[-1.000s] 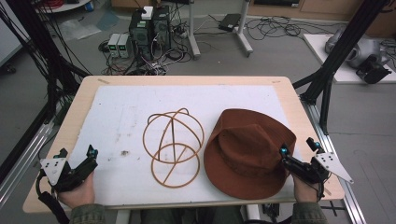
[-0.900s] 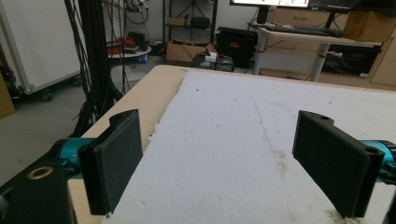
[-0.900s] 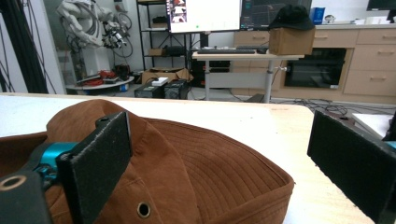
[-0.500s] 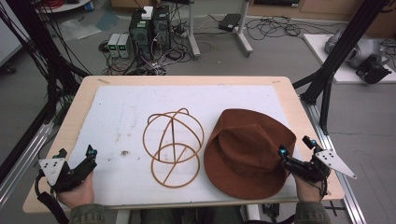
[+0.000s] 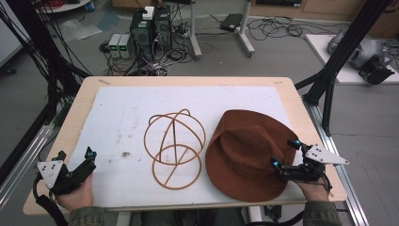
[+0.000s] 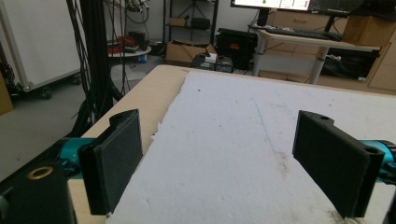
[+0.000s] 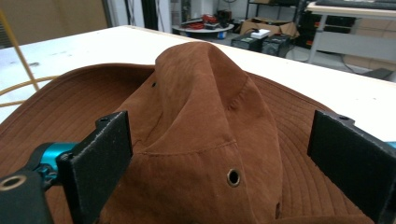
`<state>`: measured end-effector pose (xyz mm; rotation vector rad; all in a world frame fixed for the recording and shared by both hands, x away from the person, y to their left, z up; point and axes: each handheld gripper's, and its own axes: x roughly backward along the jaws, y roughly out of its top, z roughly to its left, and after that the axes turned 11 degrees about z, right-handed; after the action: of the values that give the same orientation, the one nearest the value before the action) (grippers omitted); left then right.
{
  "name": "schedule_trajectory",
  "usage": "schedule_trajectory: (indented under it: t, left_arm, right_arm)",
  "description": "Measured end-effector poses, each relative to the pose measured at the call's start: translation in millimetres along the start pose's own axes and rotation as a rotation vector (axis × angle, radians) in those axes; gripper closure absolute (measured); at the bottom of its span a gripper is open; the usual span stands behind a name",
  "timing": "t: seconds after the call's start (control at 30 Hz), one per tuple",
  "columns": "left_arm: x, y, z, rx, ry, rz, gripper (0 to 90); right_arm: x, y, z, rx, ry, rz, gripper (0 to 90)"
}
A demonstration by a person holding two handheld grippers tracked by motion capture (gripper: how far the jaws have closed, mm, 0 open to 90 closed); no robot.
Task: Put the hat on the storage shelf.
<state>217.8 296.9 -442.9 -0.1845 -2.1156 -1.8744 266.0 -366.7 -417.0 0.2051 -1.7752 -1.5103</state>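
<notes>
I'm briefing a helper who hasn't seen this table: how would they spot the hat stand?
Start from the white sheet covering the wooden table. Near its middle, just left of the brown hat, lies the wire stand. It is an open frame of thin tan hoops, see-through, unlike the solid hat.
</notes>
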Motion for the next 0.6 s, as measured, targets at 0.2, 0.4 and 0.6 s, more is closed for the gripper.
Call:
schedule_trajectory:
  t: [0.2,0.4,0.6]
  left_arm:
    - [0.7,-0.1,-0.1,-0.007,0.002,-0.001,16.3]
    - [1.0,-0.8,-0.6,-0.011,0.0,0.004,16.3]
    - [0.5,-1.2,-2.9,-0.02,-0.005,0.005,16.3]
  right_arm:
    - [-0.4,0.3,-0.9,0.06,0.113,0.038,5.9]
    - [-7.2,6.5,-6.6,0.13,0.116,0.145,7.8]
    - [-12.7,8.2,-11.2,0.129,0.143,0.174,25.7]
